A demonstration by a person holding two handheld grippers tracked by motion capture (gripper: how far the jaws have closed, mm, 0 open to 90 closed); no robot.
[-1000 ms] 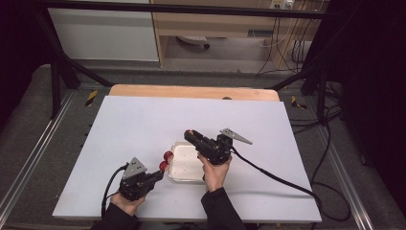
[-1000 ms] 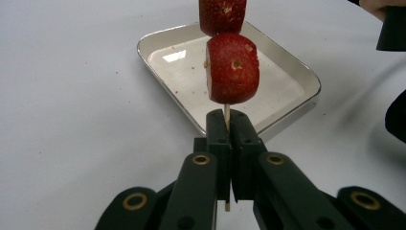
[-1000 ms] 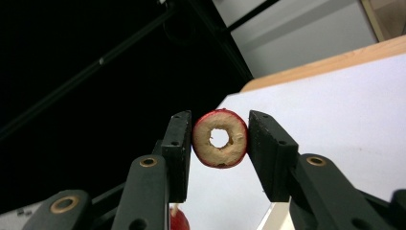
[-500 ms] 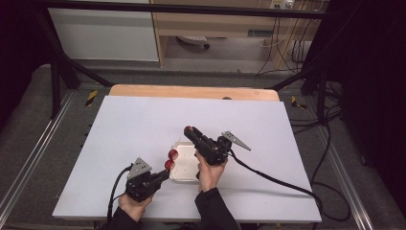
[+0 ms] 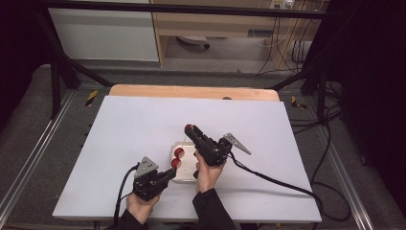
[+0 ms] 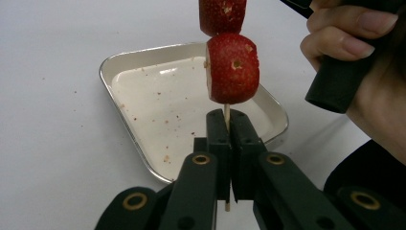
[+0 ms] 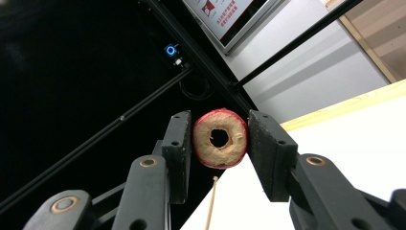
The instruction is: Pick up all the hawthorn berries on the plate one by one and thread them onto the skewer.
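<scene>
**Fruit skewer, third piece about to go on**

Left tongs (image 6: 229, 143) are clamped tight on the bare lower end of a thin wooden skewer (image 6: 226, 114), holding it up at a tilt over the tray (image 6: 143, 72). I'd guess that's so the pointed end stays free for loading. Two red fruit pieces (image 6: 232, 67) are already threaded on it, stacked one behind the other; the skin looks speckled and a bit rough, the near one cut flat on one side.

Right tongs (image 7: 219, 139) are pinching a third fruit slice (image 7: 220, 138) by its red rim, raised above the surface and well up from the skewer. It's ring-shaped, pale and spongy inside with a hole through the middle, and probably held edge-on so that hole can slide over the stick.

The tray is shallow, shiny metal with rounded corners, dotted with red crumbs, sitting on the plain white surface (image 5: 134, 124), probably to catch drips.
</scene>
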